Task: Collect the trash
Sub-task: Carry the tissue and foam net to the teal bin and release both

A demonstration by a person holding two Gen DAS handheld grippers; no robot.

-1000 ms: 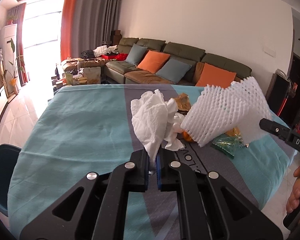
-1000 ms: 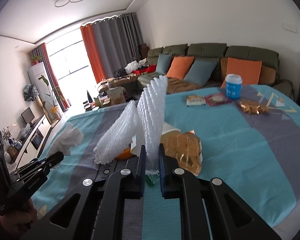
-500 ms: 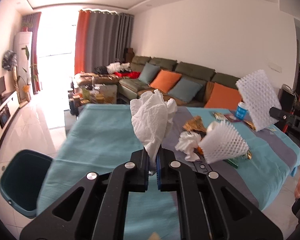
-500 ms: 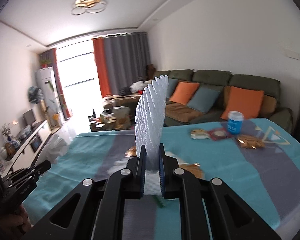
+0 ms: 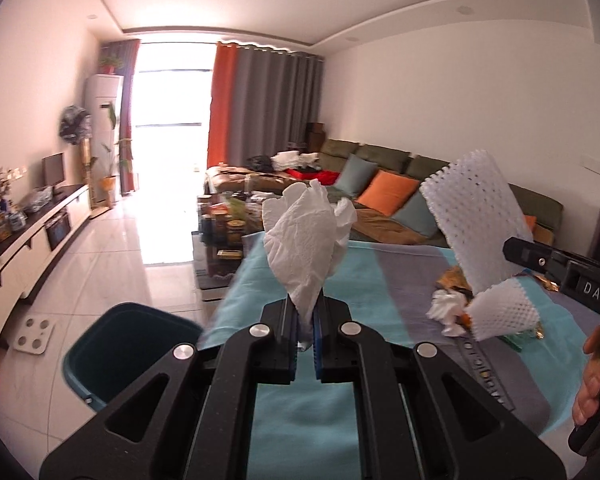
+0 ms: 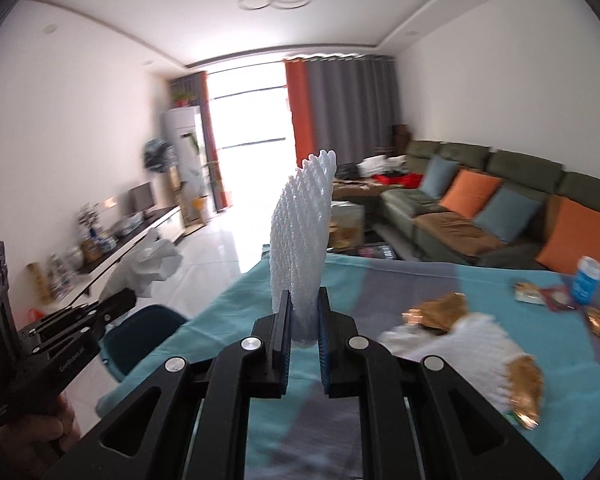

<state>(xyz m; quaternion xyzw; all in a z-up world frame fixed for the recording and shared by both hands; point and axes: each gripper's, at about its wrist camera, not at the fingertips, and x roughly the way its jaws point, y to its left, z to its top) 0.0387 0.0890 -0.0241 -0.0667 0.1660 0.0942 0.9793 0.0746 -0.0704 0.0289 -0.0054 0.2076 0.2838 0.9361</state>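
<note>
At frame bottom, left view, left tongs [image 5: 305, 342]: nearly together, clamped on the lower tip of a crumpled white tissue [image 5: 306, 242] that stands up from the pads in mid-frame.
At frame bottom, right view, right tongs [image 6: 303, 338]: narrowly apart, clamped on the base of a white foam net sleeve [image 6: 302, 240] that rises upright through the centre of the frame; the same sleeve shows at right in the left view.
Lower left, bin [image 5: 130, 354]: dark teal, open, on the tiled floor just beside the near-left edge of the worktop [image 5: 380, 280].
Right of centre, left view, trash on worktop: a second foam net [image 5: 504, 312] touching a small tissue wad [image 5: 446, 312], with a gold wrapper [image 5: 452, 280] just behind.
Far right, right view: a blue cup [image 6: 586, 280] near the worktop's far edge, gold wrappers beside it.
Background: green sofa [image 5: 400, 192] with orange and blue cushions.
Change from half a second ago: both views have swung left, the bin now sits larger and nearer centre, and both tongs hold the same pieces as before.
</note>
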